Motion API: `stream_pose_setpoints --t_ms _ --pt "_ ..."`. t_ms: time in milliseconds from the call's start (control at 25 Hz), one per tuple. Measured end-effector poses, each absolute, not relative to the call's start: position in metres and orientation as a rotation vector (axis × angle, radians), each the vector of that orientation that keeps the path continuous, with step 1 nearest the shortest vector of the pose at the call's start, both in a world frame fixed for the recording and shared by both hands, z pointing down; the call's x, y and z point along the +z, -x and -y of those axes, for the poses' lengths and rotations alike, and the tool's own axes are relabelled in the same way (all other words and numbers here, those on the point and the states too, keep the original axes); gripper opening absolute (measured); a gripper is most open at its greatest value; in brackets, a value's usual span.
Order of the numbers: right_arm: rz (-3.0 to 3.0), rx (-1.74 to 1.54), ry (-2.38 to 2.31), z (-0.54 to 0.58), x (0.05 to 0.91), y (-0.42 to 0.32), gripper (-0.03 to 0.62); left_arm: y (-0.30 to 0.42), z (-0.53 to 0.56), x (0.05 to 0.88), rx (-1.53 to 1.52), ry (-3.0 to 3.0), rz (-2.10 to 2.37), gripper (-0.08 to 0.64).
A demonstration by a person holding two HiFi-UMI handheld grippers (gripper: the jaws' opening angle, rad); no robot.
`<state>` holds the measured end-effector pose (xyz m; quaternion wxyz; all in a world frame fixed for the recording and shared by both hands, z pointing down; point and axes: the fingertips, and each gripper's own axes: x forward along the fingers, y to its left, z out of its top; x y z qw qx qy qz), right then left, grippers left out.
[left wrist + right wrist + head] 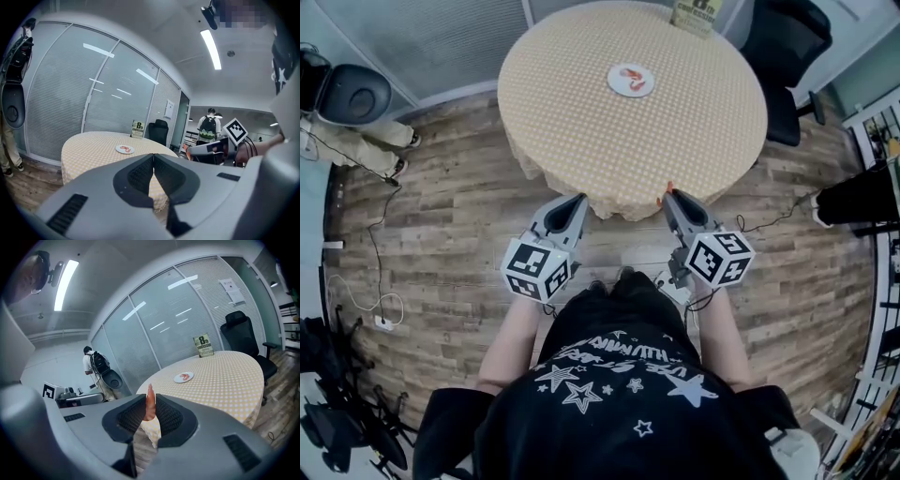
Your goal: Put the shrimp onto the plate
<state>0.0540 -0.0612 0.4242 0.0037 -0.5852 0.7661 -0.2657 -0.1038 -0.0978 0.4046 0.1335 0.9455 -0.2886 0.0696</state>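
Nearest, the left claw (153, 161) is pressed together on nothing, while the right claw (150, 412) pinches a slim orange shrimp (150, 400), its long axis standing up out of the jaws. Both hover at the near edge of the round bench in yellow checked cloth (698, 131). The small white round plate (617, 84), carrying a second orange shrimp (635, 79), lies well ahead and slightly left of the right claw, past the bench's middle.

We see bright, even light from ceiling strips (211, 49), glare streaks on the glass wall (70, 93), and fisheye bending with dark corners
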Motion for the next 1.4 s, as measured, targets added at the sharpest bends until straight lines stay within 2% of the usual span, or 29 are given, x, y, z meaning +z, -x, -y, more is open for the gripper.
stream_pose_setpoints --t_ms 880,1400 --pt "-2.435 -0.898 1.685 0.193 0.447 -0.139 0.063 0.008 0.214 0.409 0.308 -2.744 0.915 0.009" --pt "-2.562 -0.993 1.533 0.26 0.47 -0.12 0.063 0.029 0.259 0.418 0.352 -2.655 1.103 0.009"
